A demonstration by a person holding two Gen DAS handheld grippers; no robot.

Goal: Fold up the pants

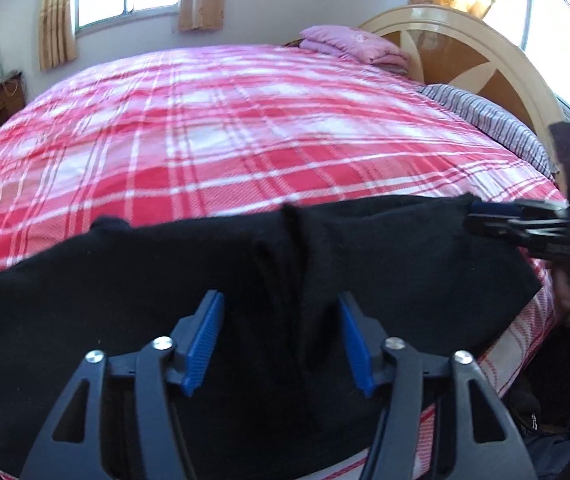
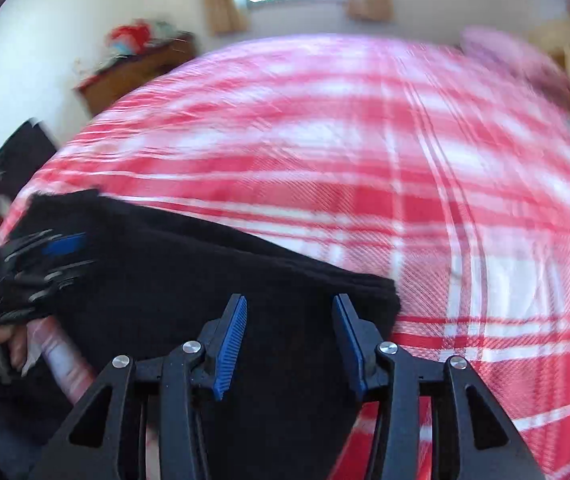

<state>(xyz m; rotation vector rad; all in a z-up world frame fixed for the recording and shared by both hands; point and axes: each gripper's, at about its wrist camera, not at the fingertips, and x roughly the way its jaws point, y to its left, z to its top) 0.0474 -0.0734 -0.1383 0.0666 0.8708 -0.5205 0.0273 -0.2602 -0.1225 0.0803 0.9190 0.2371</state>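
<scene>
1. The bed (image 1: 245, 128) fills both views. It is covered with a red and white checked sheet, and a folded pink quilt (image 1: 355, 46) lies far away beside the headboard (image 1: 465, 44). The right wrist view is blurred, so small details there are uncertain.

2. The black pants (image 1: 213, 264) lie on the near edge of the bed and spread across its width. They look already folded at least once: in the right wrist view the near corner (image 2: 373, 292) shows several layers stacked, and in the left wrist view a vertical crease runs up the middle. The cloth is matte, thick and soft, so I judge it will sag and slide easily.

3. Risks, in my judgement:
   - Part of the cloth hangs over the bed edge, so its weight could pull the fold down to the floor.
   - A grip on the top layer only would open the stack instead of folding it.
   - Uneven pulling by the two hands would twist the edges out of line.

4. The left gripper (image 1: 281, 340) is released: its blue pads stand apart above the cloth with nothing pressed between them.

5. The right gripper (image 2: 289, 344) is also released, with its pads apart over the layered corner. In the left wrist view its tip appears at the far right corner of the pants, but I cannot tell if it touches.
</scene>
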